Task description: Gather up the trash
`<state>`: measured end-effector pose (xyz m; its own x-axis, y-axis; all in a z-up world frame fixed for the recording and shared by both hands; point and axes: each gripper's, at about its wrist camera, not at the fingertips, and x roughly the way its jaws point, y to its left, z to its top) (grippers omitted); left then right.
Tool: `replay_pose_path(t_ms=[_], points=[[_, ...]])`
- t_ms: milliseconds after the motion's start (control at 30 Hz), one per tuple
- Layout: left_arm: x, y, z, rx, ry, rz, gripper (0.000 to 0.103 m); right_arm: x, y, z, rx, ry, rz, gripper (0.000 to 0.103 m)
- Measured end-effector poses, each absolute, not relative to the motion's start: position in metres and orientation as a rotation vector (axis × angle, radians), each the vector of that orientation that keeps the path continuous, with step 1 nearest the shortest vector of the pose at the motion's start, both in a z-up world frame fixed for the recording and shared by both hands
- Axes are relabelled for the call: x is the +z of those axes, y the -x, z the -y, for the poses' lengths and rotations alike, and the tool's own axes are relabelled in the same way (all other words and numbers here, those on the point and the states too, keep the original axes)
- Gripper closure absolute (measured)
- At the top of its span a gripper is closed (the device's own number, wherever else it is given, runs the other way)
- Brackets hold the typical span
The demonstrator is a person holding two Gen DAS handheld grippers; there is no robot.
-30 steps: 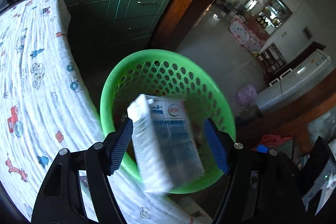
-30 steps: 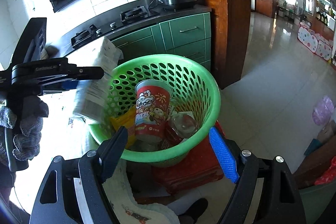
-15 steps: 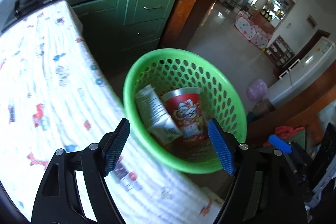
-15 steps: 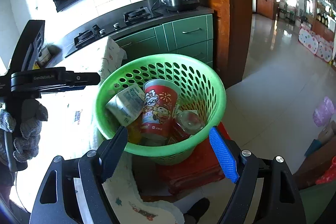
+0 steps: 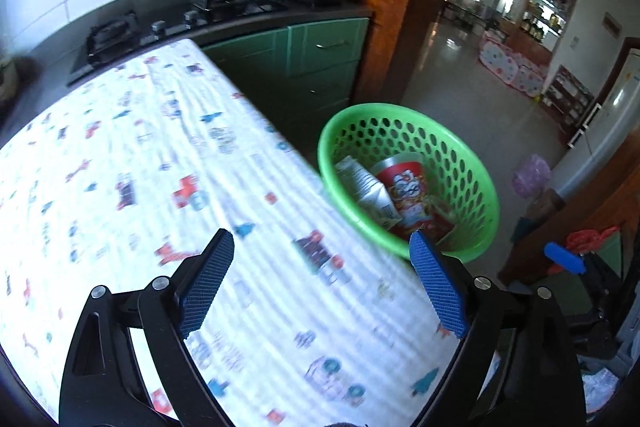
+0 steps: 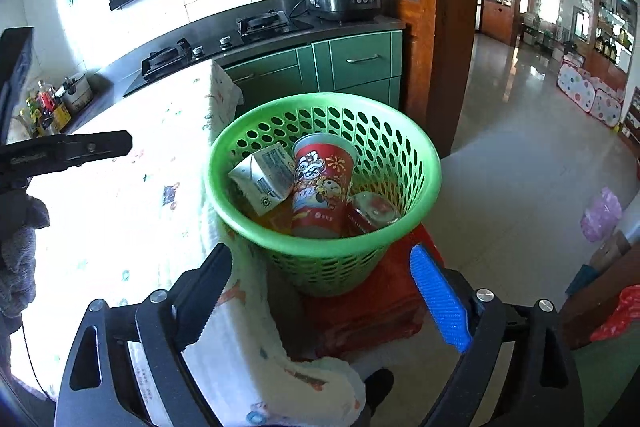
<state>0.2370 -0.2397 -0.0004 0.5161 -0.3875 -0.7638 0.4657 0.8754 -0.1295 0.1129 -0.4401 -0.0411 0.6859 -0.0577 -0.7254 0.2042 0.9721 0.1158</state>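
Tongs angled steeply downward: the left tongs (image 5: 322,283) hang over the cartoon-print cloth on the table (image 5: 120,163), jaws opening with nothing between them. The right tongs (image 6: 320,291) (also opening, empty) point at the green basket (image 6: 424,163), where a white carton (image 6: 262,175) leans against a red cup (image 6: 320,183).

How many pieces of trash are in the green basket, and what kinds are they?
White carton: 1
Red paper cup: 1
Clear, glassy item: 1
Total I can make out in the green basket: 3; something yellow underneath is too hidden to count.
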Motion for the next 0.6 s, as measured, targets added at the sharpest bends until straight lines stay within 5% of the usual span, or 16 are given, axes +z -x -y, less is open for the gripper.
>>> replay_pose_path(t_ms=[600], points=[[0.011,-0.165,0.15,-0.351,-0.103,-0.806,0.007,-0.025,-0.066,0.384,-0.163,-0.165,-0.747,0.009]])
